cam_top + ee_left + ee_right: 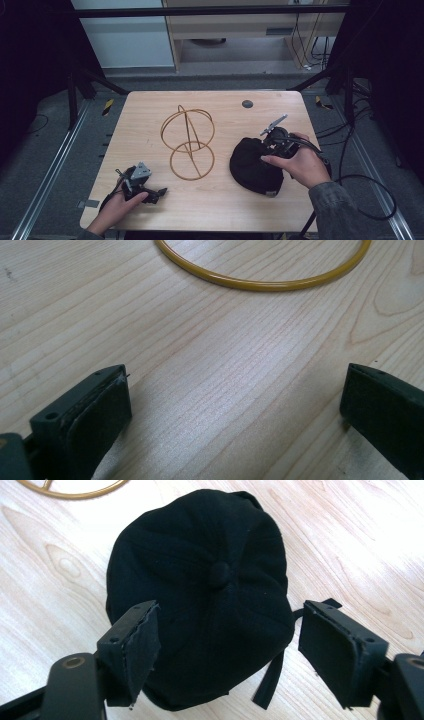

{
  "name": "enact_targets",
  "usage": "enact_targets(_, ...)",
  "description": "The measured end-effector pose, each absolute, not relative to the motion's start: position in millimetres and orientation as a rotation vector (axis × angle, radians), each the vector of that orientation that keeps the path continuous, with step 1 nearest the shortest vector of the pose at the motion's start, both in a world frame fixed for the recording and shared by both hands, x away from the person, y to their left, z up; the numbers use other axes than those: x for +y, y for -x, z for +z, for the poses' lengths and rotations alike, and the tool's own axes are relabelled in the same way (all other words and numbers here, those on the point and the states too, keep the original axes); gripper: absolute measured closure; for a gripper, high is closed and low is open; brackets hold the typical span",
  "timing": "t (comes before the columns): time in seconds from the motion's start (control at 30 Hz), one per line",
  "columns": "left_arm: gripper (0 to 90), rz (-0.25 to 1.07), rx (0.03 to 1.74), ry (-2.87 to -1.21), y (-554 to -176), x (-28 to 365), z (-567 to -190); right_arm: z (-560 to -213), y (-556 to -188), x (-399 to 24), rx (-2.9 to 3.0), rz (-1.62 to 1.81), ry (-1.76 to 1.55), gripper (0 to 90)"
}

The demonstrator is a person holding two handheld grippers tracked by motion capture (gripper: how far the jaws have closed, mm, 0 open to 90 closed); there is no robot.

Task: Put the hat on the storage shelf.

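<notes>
Right gripper view: jaws astride black cap [200, 570]

I work at a lab-style recording bench: a bare wooden table [150, 210] set inside a black metal frame [210, 11], with aluminium rails [47, 172] along the grey floor [30, 150]. Hazard tape [108, 106] marks the floor, loose cables [367, 200] trail on my right, and plain cabinets [240, 30] stand behind.
</notes>
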State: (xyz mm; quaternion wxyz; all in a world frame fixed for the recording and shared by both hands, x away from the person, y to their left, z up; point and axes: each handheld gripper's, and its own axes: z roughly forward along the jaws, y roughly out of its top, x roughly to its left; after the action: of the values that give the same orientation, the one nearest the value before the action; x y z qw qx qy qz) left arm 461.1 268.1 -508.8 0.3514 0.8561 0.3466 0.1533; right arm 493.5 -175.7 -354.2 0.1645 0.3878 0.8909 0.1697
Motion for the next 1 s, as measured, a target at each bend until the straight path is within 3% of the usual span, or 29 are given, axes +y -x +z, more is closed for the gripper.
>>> enact_targets(0.3,0.0,0.397,0.898,-2.217,-461,268,-509,-359,-500,-170,2.574,0.501,-1.089,25.9)
enact_targets(0.63,0.0,0.397,0.897,-2.216,-461,268,-509,-381,-518,-160,2.604,0.468,-1.128,39.5)
enact_targets(0.93,0.0,0.397,0.895,-2.218,-461,268,-509,-392,-527,-159,2.635,0.430,-1.120,73.1)
enact_targets(1.0,0.0,0.397,0.895,-2.217,-461,268,-509,-390,-526,-160,2.641,0.451,-1.121,75.3)
